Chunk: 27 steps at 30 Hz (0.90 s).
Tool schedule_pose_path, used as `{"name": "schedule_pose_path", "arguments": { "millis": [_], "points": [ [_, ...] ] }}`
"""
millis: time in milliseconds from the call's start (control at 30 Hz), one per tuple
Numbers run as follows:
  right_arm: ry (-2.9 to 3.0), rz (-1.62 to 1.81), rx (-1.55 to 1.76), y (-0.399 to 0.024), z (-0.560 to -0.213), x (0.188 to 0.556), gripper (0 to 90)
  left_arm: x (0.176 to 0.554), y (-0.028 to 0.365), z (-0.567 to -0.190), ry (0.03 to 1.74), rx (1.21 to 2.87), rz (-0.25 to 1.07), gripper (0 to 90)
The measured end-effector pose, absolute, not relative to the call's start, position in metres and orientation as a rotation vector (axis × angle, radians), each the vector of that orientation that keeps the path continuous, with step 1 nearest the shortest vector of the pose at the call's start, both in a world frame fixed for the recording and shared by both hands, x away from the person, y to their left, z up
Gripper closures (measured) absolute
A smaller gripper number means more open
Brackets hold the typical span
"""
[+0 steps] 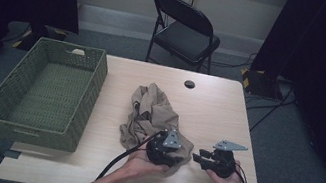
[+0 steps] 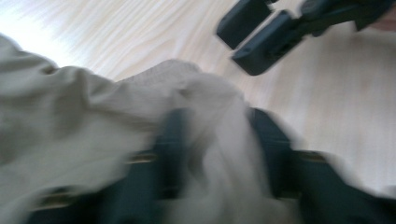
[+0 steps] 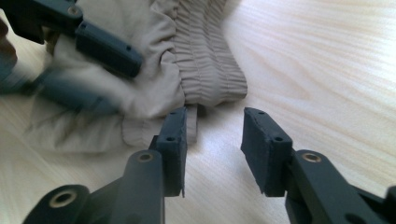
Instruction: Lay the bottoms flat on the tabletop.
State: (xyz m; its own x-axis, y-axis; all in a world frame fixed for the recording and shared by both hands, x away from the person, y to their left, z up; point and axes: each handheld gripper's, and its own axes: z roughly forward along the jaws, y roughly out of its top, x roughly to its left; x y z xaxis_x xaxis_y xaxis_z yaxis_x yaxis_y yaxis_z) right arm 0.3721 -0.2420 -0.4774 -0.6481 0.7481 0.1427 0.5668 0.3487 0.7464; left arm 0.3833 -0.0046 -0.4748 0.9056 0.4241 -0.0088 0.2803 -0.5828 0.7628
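Observation:
A crumpled beige garment (image 1: 152,112) lies mid-table. My left gripper (image 1: 175,155) sits on its near right corner. In the left gripper view, which is blurred, the jaws of this gripper (image 2: 219,140) stand apart with a fold of the garment (image 2: 70,116) bunched between them. My right gripper (image 1: 198,156) is just to the right, pointing left at the cloth. In the right gripper view its jaws (image 3: 212,135) are open over bare wood, with nothing between them, just short of the garment's elastic band (image 3: 201,56). The left gripper (image 3: 93,70) shows there at upper left.
A green woven basket (image 1: 98,75) stands on the left part of the wooden table (image 1: 217,116). A cable hole (image 1: 189,84) lies near the far edge. A black folding chair (image 1: 187,30) stands behind the table.

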Motion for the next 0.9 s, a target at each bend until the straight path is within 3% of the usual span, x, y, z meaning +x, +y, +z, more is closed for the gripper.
{"name": "schedule_pose_path", "arguments": {
  "millis": [100, 167, 433, 733, 900],
  "points": [
    [2.405, 1.169, 1.180, -0.239, -0.481, 0.373, 57.5, 0.386, -0.003, -0.475, 0.509, 2.202, 0.223, 82.9],
    [2.420, 1.158, 1.178, -0.235, -0.484, 0.374, 53.0, 0.388, -0.001, -0.473, 0.534, 2.161, 0.196, 86.1],
    [2.418, 1.212, 1.192, -0.221, -0.488, 0.381, 43.1, 0.396, 0.012, -0.462, 0.599, 2.068, 0.184, 87.0],
    [2.372, 1.266, 1.207, -0.213, -0.485, 0.381, 41.9, 0.399, 0.012, -0.468, 0.620, 2.063, 0.165, 87.0],
    [2.379, 1.198, 1.194, -0.202, -0.493, 0.382, 37.0, 0.401, 0.014, -0.467, 0.624, 2.057, 0.177, 87.0]
  ]
}}
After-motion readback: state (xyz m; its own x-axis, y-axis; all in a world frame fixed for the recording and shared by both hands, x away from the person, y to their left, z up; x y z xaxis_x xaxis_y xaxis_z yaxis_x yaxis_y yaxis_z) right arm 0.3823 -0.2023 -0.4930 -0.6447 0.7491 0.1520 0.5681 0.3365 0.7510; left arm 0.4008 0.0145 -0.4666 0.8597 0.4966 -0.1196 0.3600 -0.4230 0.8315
